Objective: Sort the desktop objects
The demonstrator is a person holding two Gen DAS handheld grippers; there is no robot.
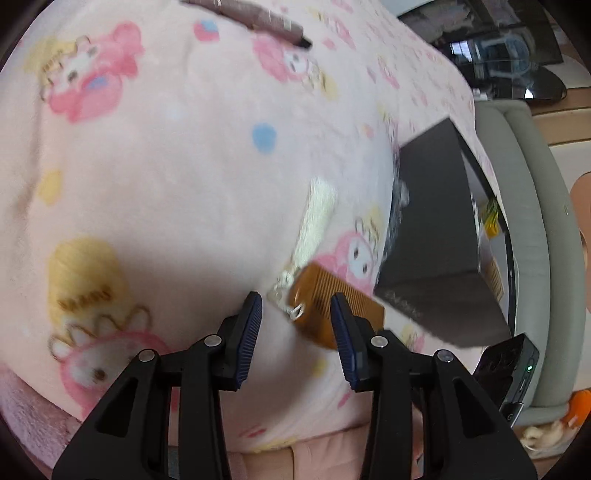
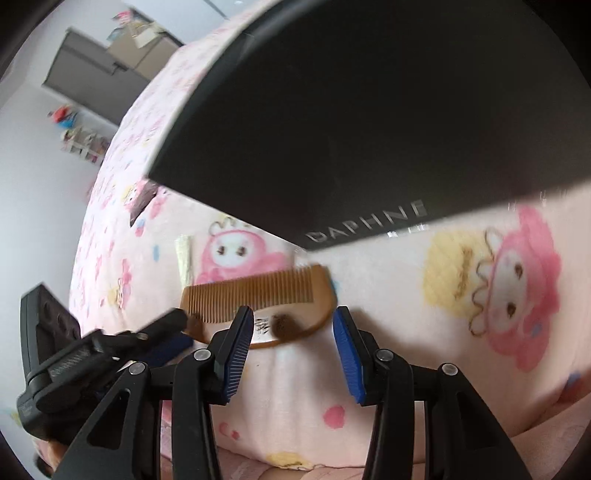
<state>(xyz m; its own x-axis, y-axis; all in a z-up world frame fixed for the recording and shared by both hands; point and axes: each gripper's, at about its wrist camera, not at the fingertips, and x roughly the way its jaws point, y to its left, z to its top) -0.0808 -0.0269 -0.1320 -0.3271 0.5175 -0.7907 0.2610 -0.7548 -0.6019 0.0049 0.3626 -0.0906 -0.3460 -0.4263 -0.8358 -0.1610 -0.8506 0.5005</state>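
My left gripper point(image 1: 295, 306) hangs open over the pink cartoon blanket point(image 1: 166, 166); the wooden comb point(image 1: 328, 306) lies at its fingertips, beside the black Daphne box point(image 1: 436, 229). My right gripper point(image 2: 291, 321) gapes, empty, near that comb.

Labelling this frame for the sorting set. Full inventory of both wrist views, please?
comb: 1, brown wood, flat on the blanket just ahead of both tongs, not gripped
tassel: 1, cream, on the blanket, running from the comb's end
box: 1, black with DAPHNE lettering, on the blanket just beyond the comb
blanket: 1, pink with cartoon print, under everything
dark strip: 1, brownish, far side of the blanket; too blurred to name
cabinet: 1, grey-brown, against the wall in the background
left tongs: 1, black with blue pads, open, over the comb's tassel end
right tongs: 1, black with blue pads, open, at the comb's spine
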